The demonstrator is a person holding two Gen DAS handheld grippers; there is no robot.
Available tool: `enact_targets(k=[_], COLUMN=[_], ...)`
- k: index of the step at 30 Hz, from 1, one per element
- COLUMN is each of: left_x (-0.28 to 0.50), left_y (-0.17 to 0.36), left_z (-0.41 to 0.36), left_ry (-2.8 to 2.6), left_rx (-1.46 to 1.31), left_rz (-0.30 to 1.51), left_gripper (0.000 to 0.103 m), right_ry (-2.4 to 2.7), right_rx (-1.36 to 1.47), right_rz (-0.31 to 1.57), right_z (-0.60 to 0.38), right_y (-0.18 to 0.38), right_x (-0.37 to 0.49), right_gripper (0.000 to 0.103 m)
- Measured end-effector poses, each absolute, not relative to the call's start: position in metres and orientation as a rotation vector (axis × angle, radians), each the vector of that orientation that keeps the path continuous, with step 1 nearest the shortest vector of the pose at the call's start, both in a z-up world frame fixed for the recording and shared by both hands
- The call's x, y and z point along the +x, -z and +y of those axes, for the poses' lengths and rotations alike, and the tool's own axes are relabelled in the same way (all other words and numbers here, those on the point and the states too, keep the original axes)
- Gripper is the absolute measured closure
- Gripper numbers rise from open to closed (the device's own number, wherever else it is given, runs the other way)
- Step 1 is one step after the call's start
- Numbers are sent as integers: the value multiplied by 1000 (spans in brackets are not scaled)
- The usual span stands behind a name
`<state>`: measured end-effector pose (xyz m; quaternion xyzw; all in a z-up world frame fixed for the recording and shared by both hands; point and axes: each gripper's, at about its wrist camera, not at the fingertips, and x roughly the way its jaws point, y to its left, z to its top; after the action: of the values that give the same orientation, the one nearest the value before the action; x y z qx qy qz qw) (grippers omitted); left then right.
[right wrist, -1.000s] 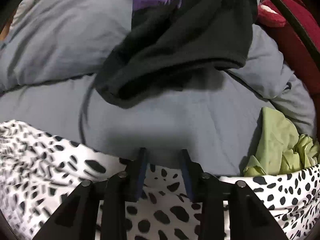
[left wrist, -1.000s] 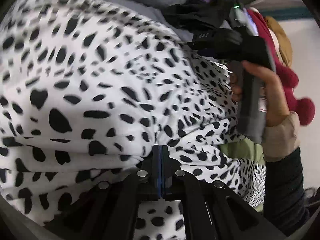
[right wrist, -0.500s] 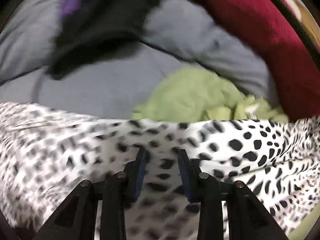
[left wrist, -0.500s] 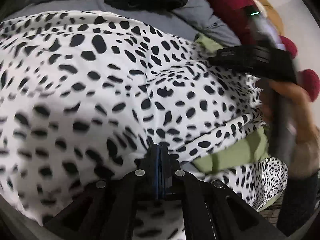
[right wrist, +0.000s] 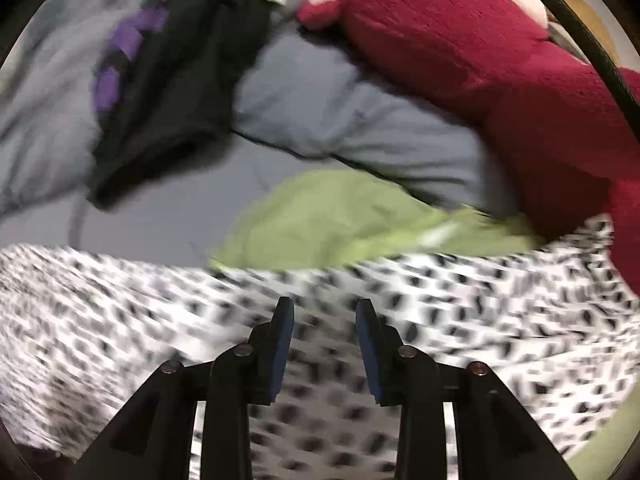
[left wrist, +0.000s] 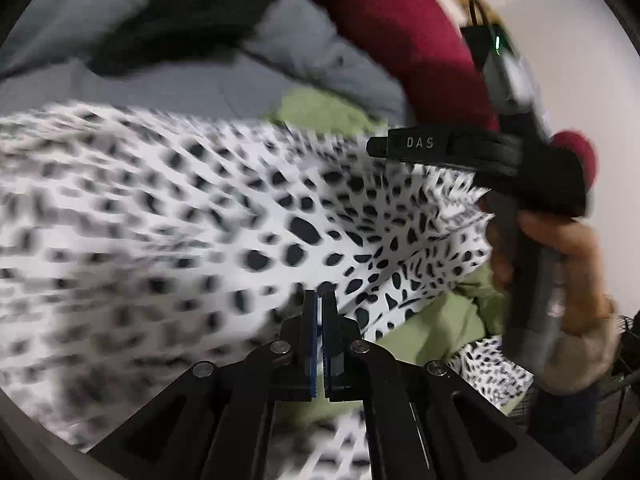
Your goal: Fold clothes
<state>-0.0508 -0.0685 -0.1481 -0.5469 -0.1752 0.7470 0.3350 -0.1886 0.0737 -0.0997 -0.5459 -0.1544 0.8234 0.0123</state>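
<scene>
Since a second ago, green garment (right wrist: 340, 216) entered at 12 o'clock; left gripper (left wrist: 320, 300) pinches spotted cloth (left wrist: 200, 220); right gripper (right wrist: 324, 312) part open, grip indeterminate.

Left wrist view: looks forward and downward along the left gripper (left wrist: 320, 300), very near the spotted garment (left wrist: 200, 220); the right gripper (left wrist: 404, 145) and the hand (left wrist: 560, 264) holding it show at the frame's right.
Right wrist view: looks steeply down past the right gripper (right wrist: 325, 312), close over the spotted garment (right wrist: 460, 312).
Shared: spotted garment, green cloth (left wrist: 320, 108) (right wrist: 340, 216), grey bedding (left wrist: 312, 52) (right wrist: 340, 112), red plush (left wrist: 400, 32) (right wrist: 460, 40), black garment (left wrist: 192, 12) (right wrist: 180, 80).
</scene>
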Motion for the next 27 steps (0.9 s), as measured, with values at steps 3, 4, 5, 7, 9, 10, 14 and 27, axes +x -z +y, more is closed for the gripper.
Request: enact_targets(k=[3, 4, 5, 7, 9, 10, 14, 27], left_x=[-36, -30, -26, -19, -16, -15, -17, -36], left_y=[168, 173, 174, 178, 178, 178, 157, 173], left_z=[-51, -48, -50, -54, -53, -52, -45, 37], left_ry=[-1931, -1936, -1929, -1914, -1917, -1920, -1932, -1857], left_rx=[-1487, -1493, -1499, -1511, -1512, -1512, -1482, -1466], left_rz=[-432, -427, -446, -489, -476, -461, -363, -437], left_gripper=[101, 101, 101, 101, 101, 101, 101, 101], right_ry=[-2467, -2454, -2440, -2436, -2436, -2435, -2499, -2234], right_rx=[-1784, -1783, -1782, -1743, -1697, -1674, -1603, -1501], right_rz=[-530, -528, -525, -510, -492, -483, -501, -747], right_z=[89, 94, 99, 104, 107, 109, 108, 195], right_y=[119, 125, 131, 135, 137, 138, 120, 81], right_x=[-191, -196, -201, -213, -226, -232, -226, -210], right_gripper=[71, 73, 75, 77, 79, 79, 80, 75])
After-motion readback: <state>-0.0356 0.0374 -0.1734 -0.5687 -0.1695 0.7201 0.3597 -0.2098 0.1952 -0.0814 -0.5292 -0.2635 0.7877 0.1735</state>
